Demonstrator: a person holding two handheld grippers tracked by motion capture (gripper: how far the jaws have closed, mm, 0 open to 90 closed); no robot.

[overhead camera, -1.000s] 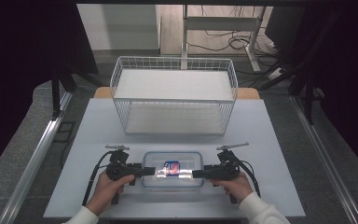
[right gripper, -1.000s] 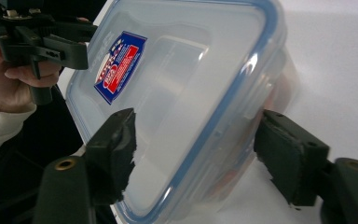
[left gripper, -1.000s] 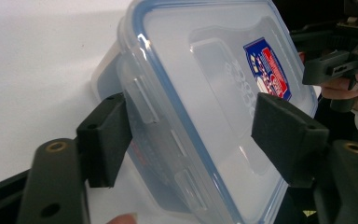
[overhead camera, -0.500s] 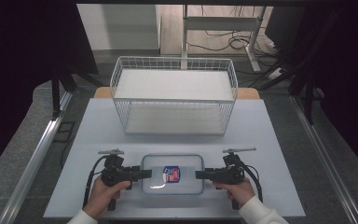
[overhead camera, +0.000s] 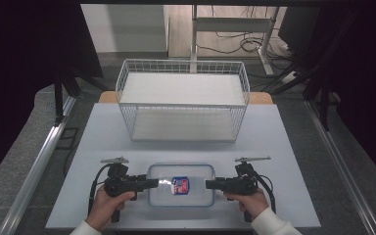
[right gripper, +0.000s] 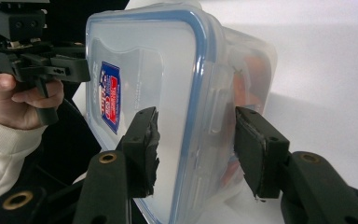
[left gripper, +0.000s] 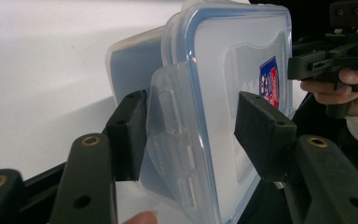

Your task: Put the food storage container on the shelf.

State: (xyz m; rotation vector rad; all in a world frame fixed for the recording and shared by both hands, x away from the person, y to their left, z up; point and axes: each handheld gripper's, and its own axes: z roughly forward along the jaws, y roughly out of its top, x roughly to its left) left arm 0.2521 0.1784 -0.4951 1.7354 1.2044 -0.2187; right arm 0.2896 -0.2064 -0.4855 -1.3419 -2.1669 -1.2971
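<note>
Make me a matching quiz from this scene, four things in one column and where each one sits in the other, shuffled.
Things:
1. wire basket
2. clear lidded container
3. left gripper
4. right gripper

Places:
A. at the container's left end
B. far side of the table, behind the container
C. at the container's right end
D. near edge of the table, between the two grippers

Pairs: 1-B, 2-D, 3-A, 4-C

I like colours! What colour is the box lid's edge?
Blue, around the clear lid; clearest in the right gripper view.
</note>
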